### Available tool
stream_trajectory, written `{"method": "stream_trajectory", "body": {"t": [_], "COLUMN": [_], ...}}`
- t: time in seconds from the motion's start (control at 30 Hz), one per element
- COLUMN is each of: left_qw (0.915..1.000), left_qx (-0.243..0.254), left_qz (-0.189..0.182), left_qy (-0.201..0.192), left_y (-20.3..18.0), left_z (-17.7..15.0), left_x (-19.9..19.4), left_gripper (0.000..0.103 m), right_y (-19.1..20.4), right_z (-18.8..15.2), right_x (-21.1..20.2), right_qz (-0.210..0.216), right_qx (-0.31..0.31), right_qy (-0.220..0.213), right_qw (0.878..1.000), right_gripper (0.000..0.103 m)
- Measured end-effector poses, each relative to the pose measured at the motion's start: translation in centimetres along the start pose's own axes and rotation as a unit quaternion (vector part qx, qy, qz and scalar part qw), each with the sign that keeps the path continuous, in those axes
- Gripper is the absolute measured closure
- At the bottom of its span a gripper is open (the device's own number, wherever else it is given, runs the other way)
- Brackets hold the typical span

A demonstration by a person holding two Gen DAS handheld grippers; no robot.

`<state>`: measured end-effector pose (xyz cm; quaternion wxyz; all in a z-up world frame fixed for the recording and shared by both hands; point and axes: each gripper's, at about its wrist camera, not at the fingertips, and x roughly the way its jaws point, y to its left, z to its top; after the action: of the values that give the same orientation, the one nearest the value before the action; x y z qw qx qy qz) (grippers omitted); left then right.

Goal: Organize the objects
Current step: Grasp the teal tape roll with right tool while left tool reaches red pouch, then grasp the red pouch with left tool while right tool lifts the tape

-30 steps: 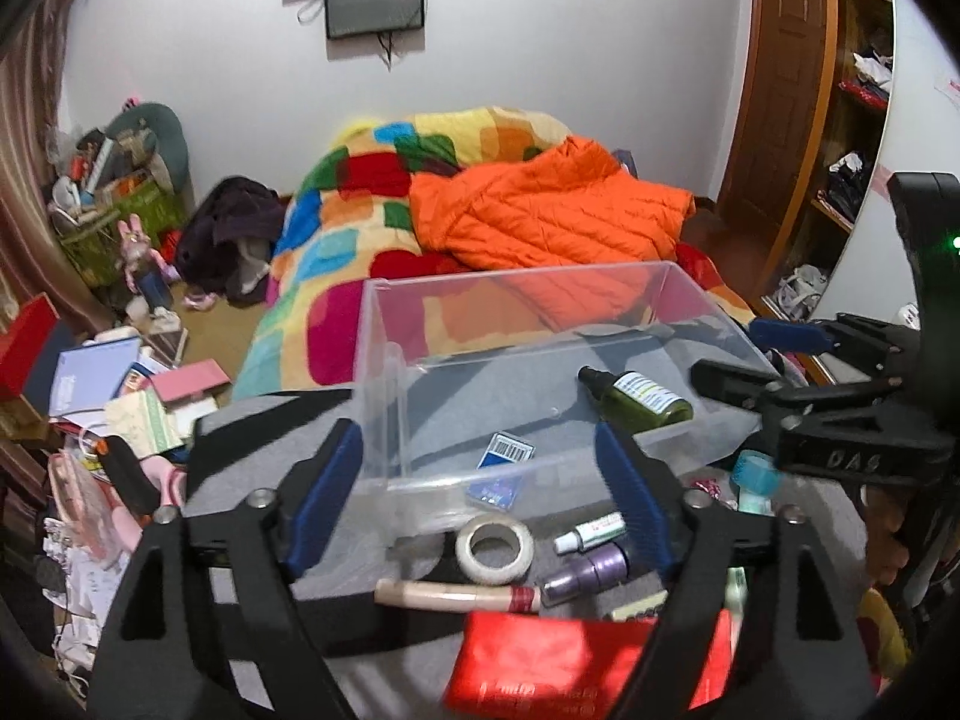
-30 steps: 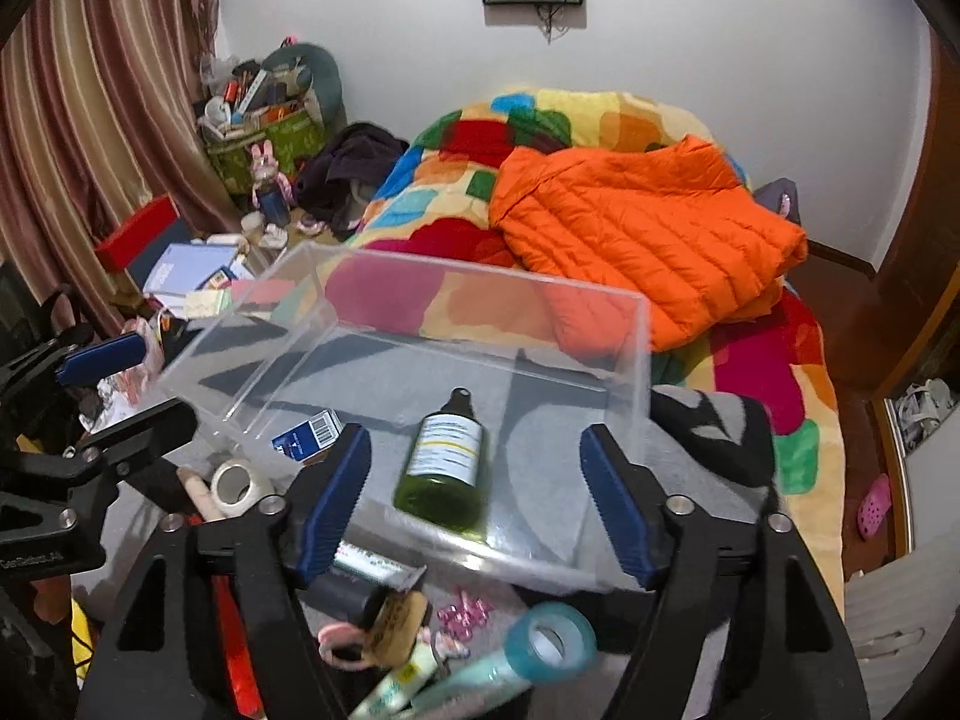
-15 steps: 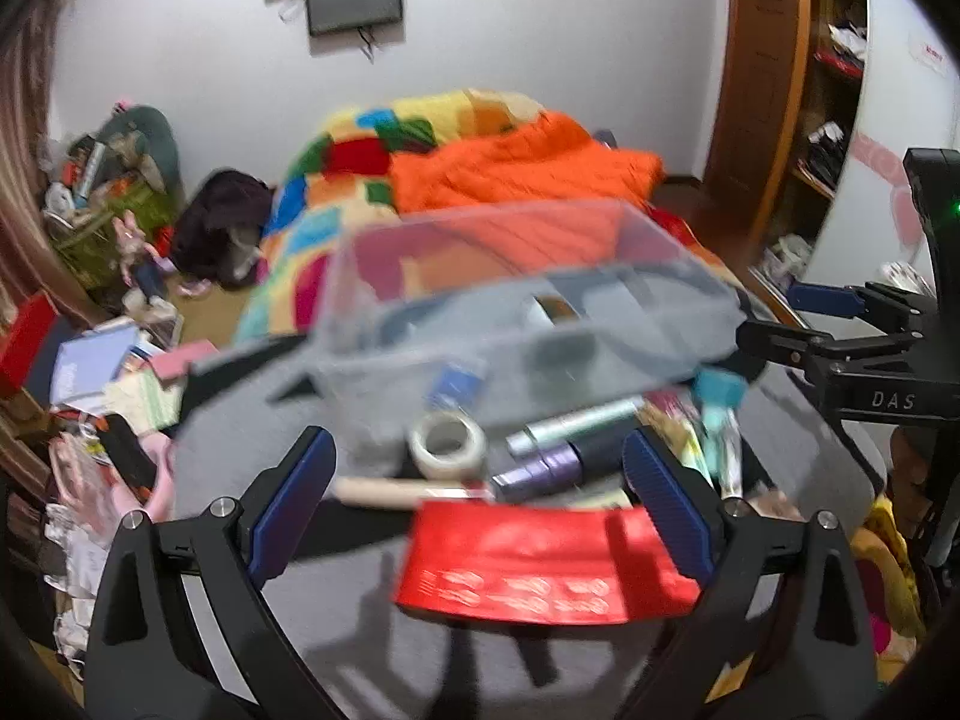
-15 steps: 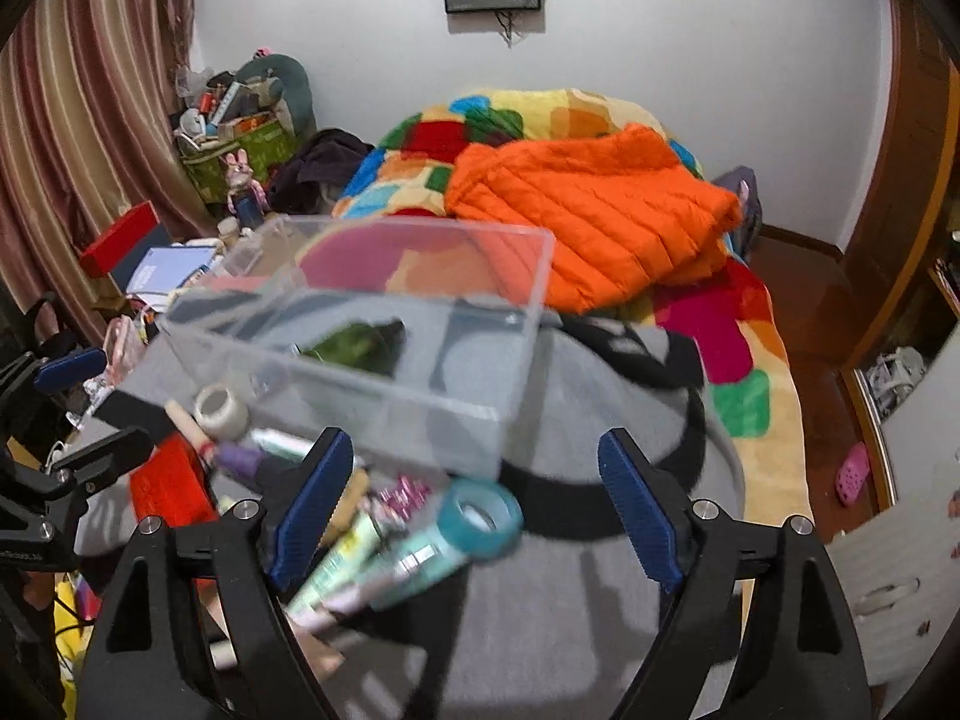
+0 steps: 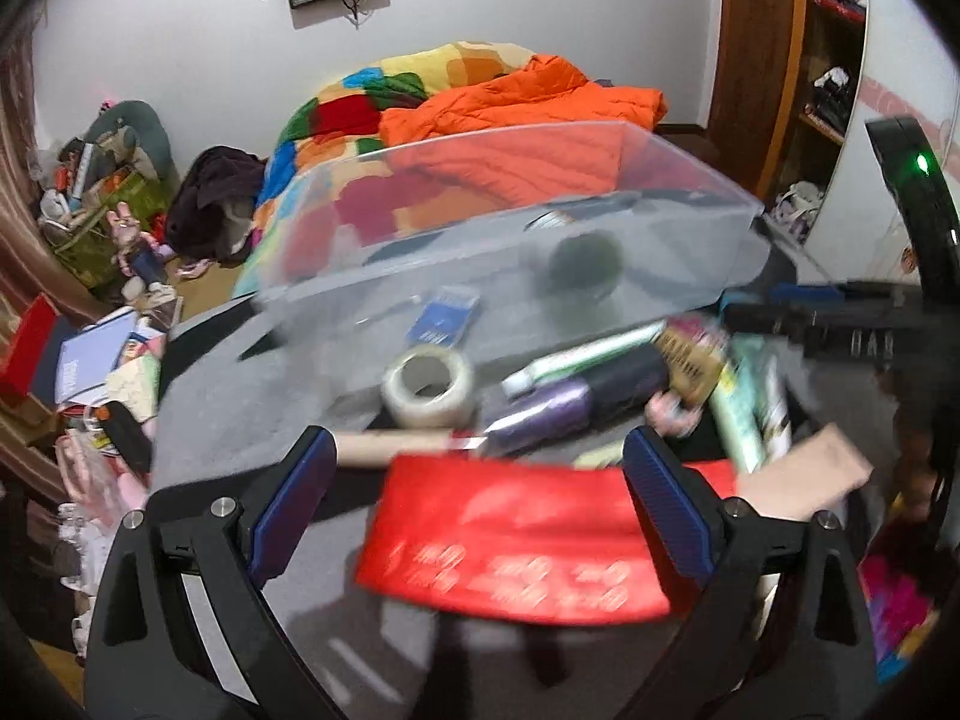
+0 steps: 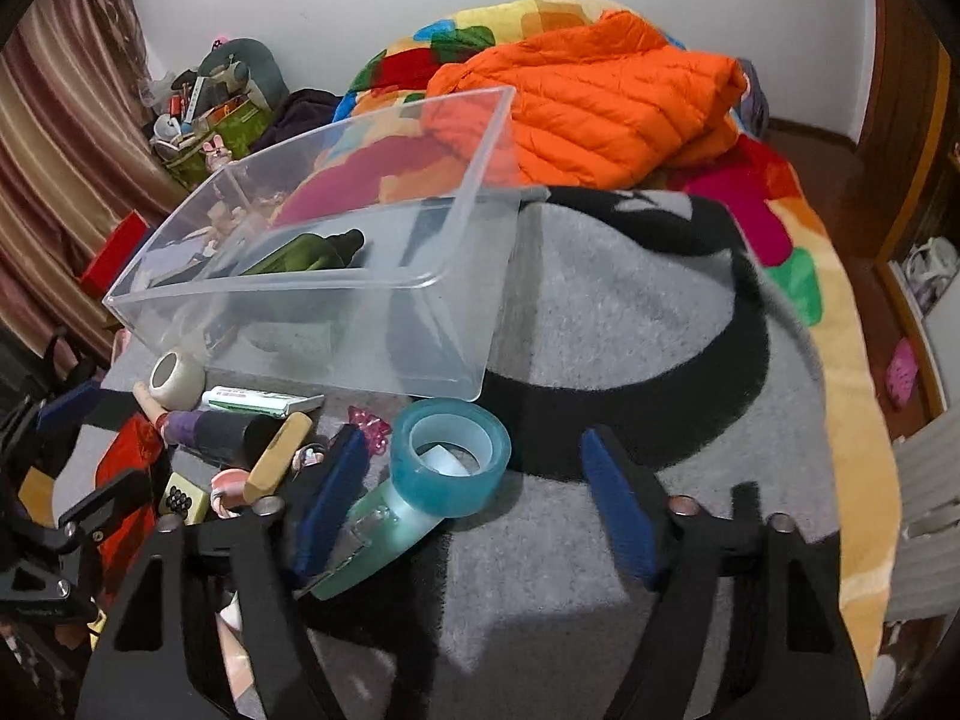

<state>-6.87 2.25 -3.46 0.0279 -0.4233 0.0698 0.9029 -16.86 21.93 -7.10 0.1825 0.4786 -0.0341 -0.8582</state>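
Clear bin [image 6: 336,276] on the bed, holding green bottle [image 6: 306,252] and little else; tape dispenser [image 6: 420,480], white tape roll [image 5: 429,384], tubes and red packet [image 5: 516,546] remain outside, near side; both hand-held grippers [image 6: 474,504] [image 5: 474,492] spread, grasping nothing.

Clear plastic bin [image 6: 384,324] on the grey blanket.
Green bottle [image 6: 306,252] lies inside; teal tape dispenser [image 6: 420,480] and white tape roll [image 6: 175,378] lie outside.
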Motion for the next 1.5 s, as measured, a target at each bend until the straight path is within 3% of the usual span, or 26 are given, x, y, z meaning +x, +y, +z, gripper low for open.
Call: {"method": "stream_trajectory", "body": {"t": [0.13,0.23,0.4,0.57,0.73,0.83,0.9,1.0,1.13,1.5], "left_qw": [0.9997,0.9997,0.9985,0.9935,0.9797,0.9735,0.9774,0.9799,0.9851,0.9922], "left_qx": [0.001,-0.014,-0.048,-0.105,-0.175,-0.199,-0.194,-0.187,-0.163,-0.122], "left_qz": [0.023,0.018,0.006,-0.023,-0.074,-0.077,-0.046,-0.027,-0.007,0.022], "left_qy": [0.002,0.009,0.027,0.037,0.065,0.081,0.072,0.064,0.055,0.007], "left_y": [1.8,3.1,4.8,6.2,6.9,6.8,6.2,5.7,5.3,5.0], "left_z": [-2.3,-3.6,-5.3,-4.6,-3.2,-2.9,-2.7,-3.0,-3.6,-3.5], "left_x": [-1.2,-1.9,-2.5,-2.4,-0.3,1.0,1.3,1.2,0.4,-2.7], "left_gripper": [0.005,0.005,0.005,0.005,0.005,0.005,0.005,0.01,0.035,0.042], "right_y": [-0.7,-0.5,0.2,0.4,0.5,0.6,0.7,0.9,1.5,3.1], "right_z": [-0.1,-0.1,-0.6,-1.2,-1.7,-2.1,-2.2,-2.3,-2.3,-1.7], "right_x": [0.1,-0.1,-0.6,-1.4,-2.6,-3.3,-3.7,-4.0,-4.3,-6.2], "right_qz": [0.014,0.015,-0.006,-0.018,-0.029,-0.027,-0.025,-0.023,-0.023,-0.001], "right_qx": [0.011,0.005,-0.019,-0.036,-0.046,-0.048,-0.048,-0.051,-0.057,-0.066], "right_qy": [0.002,-0.001,-0.012,-0.026,-0.04,-0.046,-0.049,-0.054,-0.058,-0.083], "right_qw": [1.0,1.0,1.0,0.999,0.998,0.997,0.997,0.997,0.996,0.994], "right_gripper": [0.055,0.066,0.066,0.066,0.066,0.066,0.066,0.066,0.066,0.066]}}
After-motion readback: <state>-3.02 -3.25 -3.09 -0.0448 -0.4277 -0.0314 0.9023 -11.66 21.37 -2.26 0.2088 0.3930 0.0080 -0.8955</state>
